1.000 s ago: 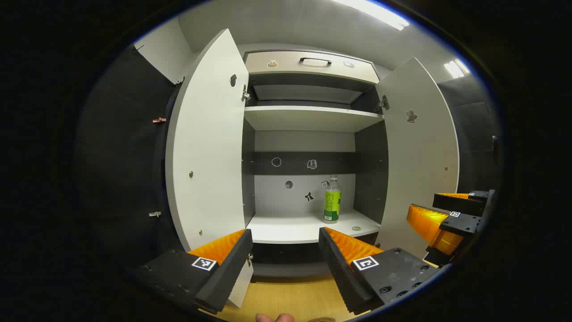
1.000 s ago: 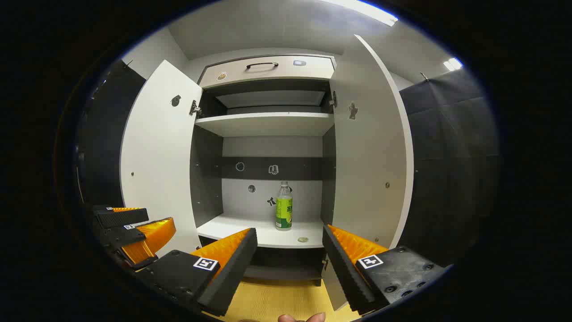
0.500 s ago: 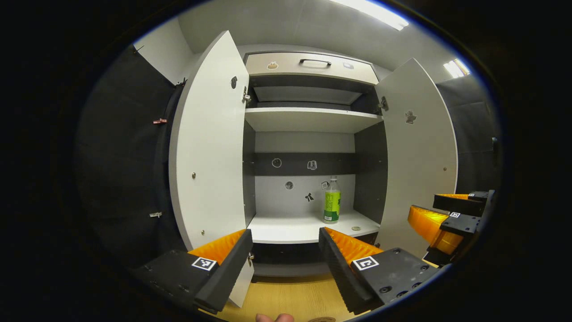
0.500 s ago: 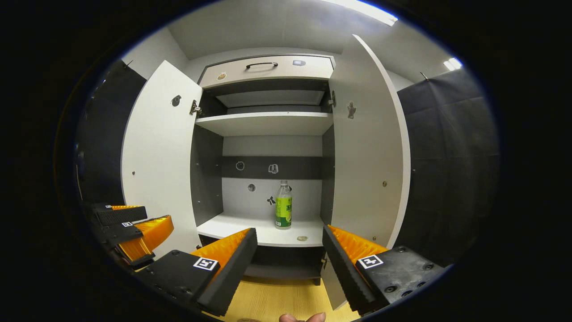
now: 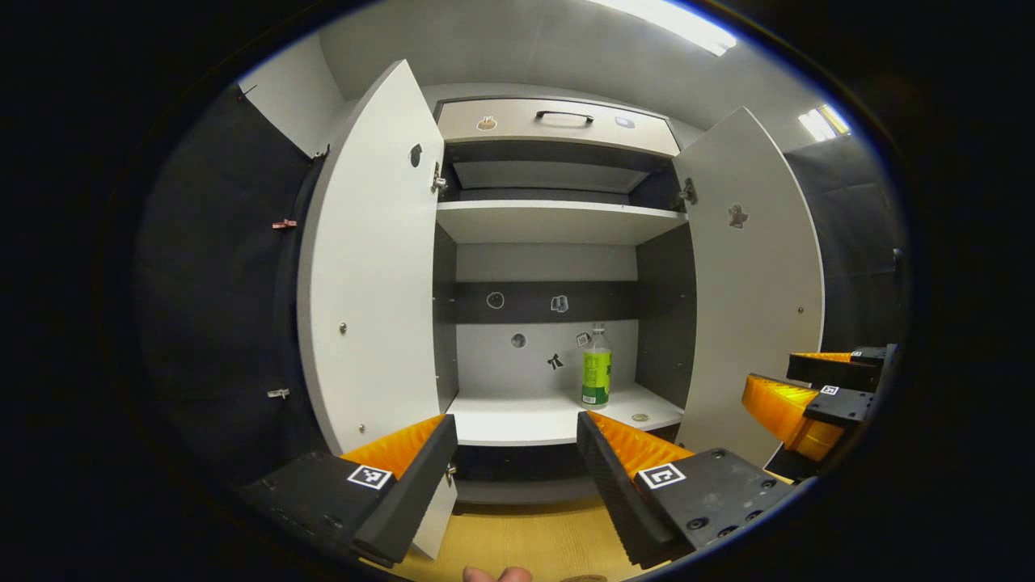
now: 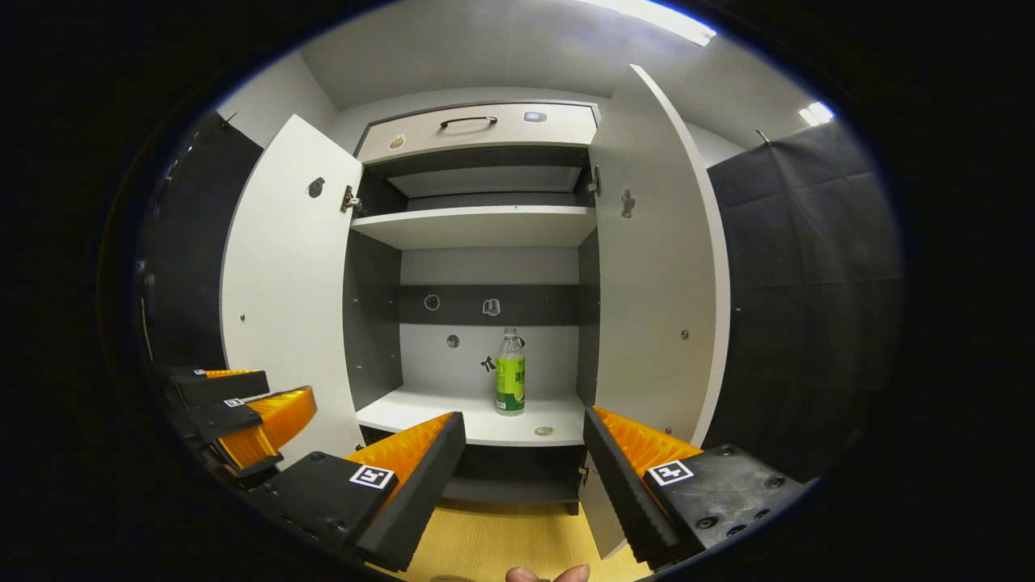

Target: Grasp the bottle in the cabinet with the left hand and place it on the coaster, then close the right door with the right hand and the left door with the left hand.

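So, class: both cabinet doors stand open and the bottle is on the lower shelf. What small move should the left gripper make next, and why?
Probably ease the left gripper forward toward the bottle. Its jaws are open and empty, well short of the shelf, and the bottle stands upright near the right wall, unobstructed. The right gripper can wait, open.

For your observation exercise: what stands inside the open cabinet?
A green bottle stands upright on the lower shelf, a small coaster before it. The upper shelf's top surface is hidden.
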{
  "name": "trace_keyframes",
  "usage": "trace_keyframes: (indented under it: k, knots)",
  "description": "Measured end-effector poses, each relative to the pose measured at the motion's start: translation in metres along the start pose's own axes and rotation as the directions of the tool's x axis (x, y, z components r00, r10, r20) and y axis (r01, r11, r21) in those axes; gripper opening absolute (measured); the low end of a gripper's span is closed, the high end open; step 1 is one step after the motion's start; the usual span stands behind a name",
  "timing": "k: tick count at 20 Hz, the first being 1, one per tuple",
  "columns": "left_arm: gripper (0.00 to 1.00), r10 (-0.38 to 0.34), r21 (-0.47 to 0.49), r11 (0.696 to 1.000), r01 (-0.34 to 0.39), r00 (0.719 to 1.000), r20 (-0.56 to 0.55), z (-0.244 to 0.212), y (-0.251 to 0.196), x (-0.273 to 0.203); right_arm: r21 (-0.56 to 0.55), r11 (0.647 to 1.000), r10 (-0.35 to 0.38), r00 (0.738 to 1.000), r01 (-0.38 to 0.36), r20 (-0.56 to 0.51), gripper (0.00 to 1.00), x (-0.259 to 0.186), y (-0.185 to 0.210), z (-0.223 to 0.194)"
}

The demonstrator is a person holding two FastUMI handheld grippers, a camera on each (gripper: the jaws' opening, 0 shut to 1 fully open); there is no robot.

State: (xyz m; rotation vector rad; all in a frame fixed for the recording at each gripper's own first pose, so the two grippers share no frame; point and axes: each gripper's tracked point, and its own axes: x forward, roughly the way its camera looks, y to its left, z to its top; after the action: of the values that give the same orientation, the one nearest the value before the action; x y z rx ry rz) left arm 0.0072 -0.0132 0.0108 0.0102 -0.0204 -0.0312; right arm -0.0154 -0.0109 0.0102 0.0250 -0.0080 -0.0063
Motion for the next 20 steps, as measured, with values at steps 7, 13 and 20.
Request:
trace_keyframes:
  k: [7, 13, 20]
  knots:
    - [0.95, -0.099, 0.010, 0.995, 0.099, 0.995, 0.016, 0.003, -0.068, 0.095, 0.010, 0.998, -0.064, 0.998, 0.063, 0.028, 0.97, -0.025, -0.059, 0.021]
    - [0.95, -0.151, -0.031, 0.988, 0.150, 0.989, -0.005, -0.012, -0.121, 0.195, -0.002, 0.990, -0.140, 0.990, 0.140, 0.017, 0.97, -0.036, -0.117, 0.014]
    - [0.95, -0.142, -0.021, 0.990, 0.141, 0.989, -0.040, -0.048, -0.148, 0.312, -0.009, 0.970, -0.242, 0.969, 0.243, 0.039, 0.97, -0.039, -0.182, 0.019]
